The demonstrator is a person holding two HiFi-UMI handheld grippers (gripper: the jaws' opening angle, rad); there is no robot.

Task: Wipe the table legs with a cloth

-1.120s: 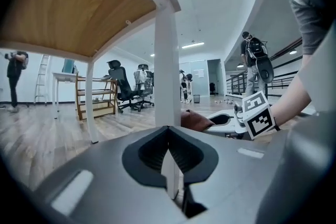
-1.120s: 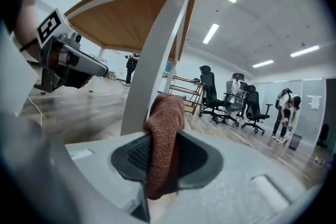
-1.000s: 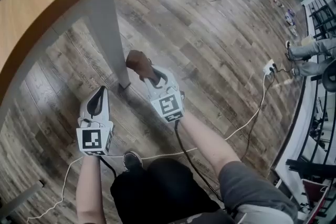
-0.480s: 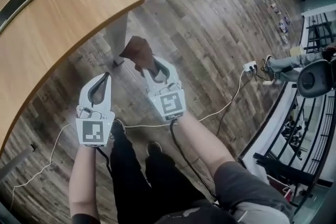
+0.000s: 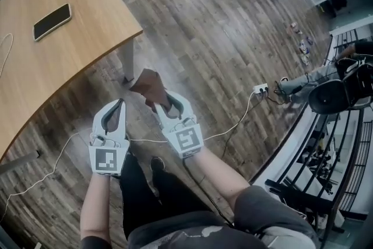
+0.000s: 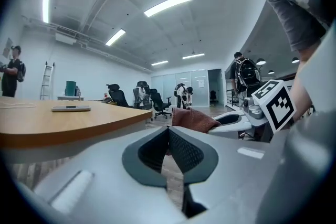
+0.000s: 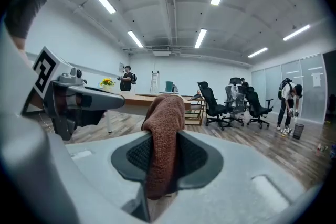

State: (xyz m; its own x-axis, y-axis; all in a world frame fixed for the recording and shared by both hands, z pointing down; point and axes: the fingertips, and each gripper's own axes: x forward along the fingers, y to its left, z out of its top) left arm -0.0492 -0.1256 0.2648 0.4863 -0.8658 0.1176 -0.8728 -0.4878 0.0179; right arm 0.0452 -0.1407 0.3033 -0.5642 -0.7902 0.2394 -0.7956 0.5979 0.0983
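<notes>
- Right gripper (image 5: 155, 102): you hold it ahead of your right knee. Its jaws are pinched on the brown cloth (image 5: 148, 83).
- In the right gripper view the cloth stands up between the pads as a folded ridge. A tail hangs down below them.
- Left gripper (image 5: 120, 103): jaws pressed together, pad tips meeting, nothing between them. You carry it just beside the right gripper, on its left, and the two are apart.
- Cloth position, head view: it sits near the foot of the grey table leg (image 5: 126, 60), a little to its right. You cannot tell from this view whether cloth and leg touch.
- In the left gripper view the cloth shows beyond the closed jaws, off the table (image 5: 35, 76).
- Table: wooden top with a curved edge. A dark phone (image 5: 52, 21) lies flat on it, well back from the edge.
- Floor: wood planks. A white cable (image 5: 230, 127) runs from behind the grippers to a power strip (image 5: 260, 89) on your right.
</notes>
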